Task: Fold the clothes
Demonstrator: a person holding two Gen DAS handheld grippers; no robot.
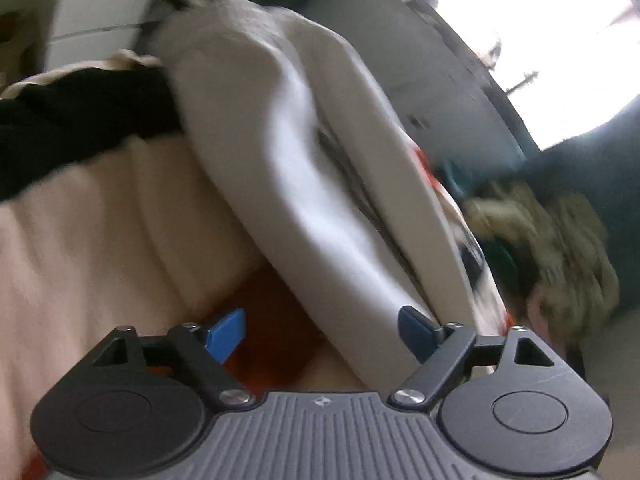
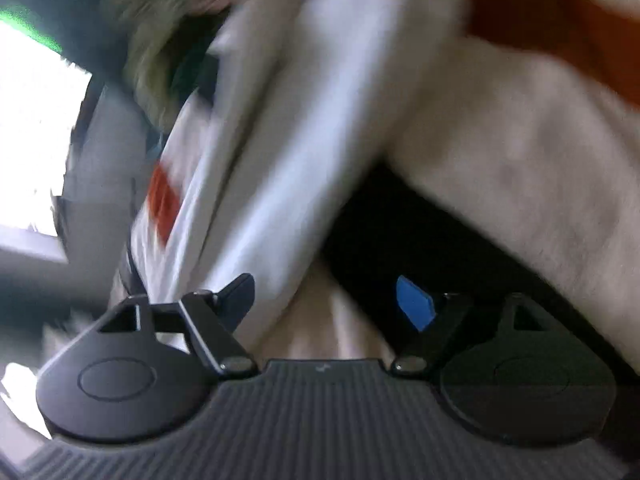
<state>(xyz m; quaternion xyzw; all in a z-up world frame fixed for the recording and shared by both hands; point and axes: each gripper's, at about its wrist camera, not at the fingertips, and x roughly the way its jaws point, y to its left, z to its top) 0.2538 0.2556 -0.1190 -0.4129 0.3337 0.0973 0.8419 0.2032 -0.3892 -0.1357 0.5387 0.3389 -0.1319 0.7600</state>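
Tools both released: left tool [image 1: 322, 334] and right tool [image 2: 326, 302] over blurred white garment [image 1: 280, 152].

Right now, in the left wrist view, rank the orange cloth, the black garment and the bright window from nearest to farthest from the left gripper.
From the left gripper, jaws open:
1. Orange cloth, low, right between the fingers.
2. Black garment, farther up on the left, lying over the cream fabric.
3. Bright window, top right, far in the background.

window [image 1: 552, 48]: bright, overexposed; wall [image 1: 360, 12]: grey; white panelling [image 1: 100, 12]
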